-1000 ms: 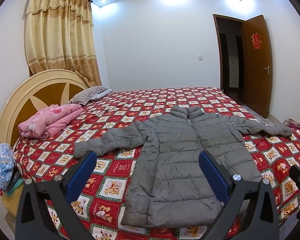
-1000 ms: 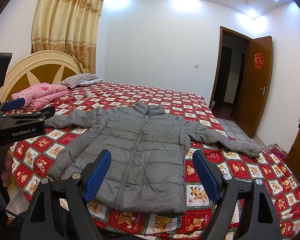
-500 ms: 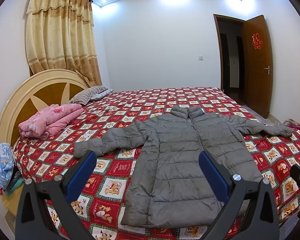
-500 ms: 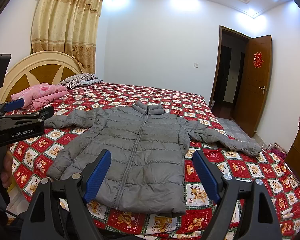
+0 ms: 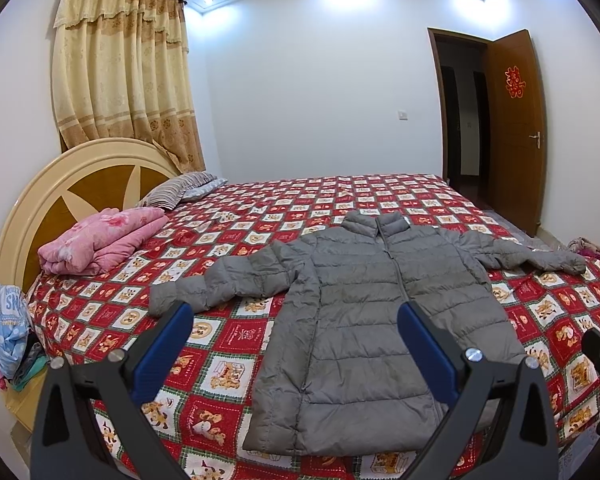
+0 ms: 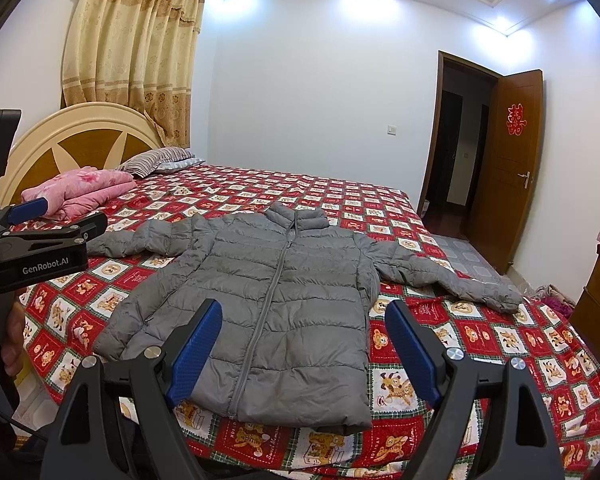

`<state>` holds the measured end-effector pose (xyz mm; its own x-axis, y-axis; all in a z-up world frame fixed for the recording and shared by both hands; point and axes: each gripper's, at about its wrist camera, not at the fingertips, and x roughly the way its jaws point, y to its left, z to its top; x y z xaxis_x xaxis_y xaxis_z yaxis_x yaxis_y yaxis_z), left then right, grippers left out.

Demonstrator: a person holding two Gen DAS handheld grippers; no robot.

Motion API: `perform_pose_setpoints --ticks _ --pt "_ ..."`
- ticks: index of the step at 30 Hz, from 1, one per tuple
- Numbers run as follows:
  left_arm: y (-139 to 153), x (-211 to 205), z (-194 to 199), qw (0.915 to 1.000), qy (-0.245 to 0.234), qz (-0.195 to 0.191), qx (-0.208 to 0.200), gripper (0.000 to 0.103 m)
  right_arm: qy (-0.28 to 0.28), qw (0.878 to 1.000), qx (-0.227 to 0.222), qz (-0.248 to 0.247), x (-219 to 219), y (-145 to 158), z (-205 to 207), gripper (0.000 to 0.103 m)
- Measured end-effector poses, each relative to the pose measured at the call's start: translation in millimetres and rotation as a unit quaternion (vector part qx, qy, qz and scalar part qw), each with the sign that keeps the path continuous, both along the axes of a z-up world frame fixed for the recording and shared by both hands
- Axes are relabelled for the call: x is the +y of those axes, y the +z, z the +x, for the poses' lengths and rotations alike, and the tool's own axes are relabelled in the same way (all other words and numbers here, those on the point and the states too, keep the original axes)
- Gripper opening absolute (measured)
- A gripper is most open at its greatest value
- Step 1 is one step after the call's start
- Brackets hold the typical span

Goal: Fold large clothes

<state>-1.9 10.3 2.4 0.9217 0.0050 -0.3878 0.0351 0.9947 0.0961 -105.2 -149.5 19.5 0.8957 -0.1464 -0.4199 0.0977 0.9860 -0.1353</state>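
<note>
Fingers of the left gripper (image 5: 294, 338) and right gripper (image 6: 302, 338) are spread wide, holding nothing. Beyond them the grey quilted puffer jacket (image 6: 276, 292) lies flat on the red patchwork-covered bed (image 6: 480, 340), zipped, sleeves outstretched. No fold made yet; everything remains.

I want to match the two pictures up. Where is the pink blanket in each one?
Left wrist view: the pink blanket lies folded at the left middle, on the bed by the headboard.
Right wrist view: the pink blanket sits at the far left, partly behind the left tool.
Shared landmark: the striped pillow lies just beyond the blanket in both.
</note>
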Motion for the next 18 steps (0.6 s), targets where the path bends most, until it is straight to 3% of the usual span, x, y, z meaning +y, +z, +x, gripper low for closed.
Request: perform_pose_setpoints --ticks 18 --pt "-2.3 0.6 -0.9 1.0 -0.001 0.0 0.002 0.103 0.0 1.0 0.0 0.0 -0.7 -0.3 -0.1 0.084"
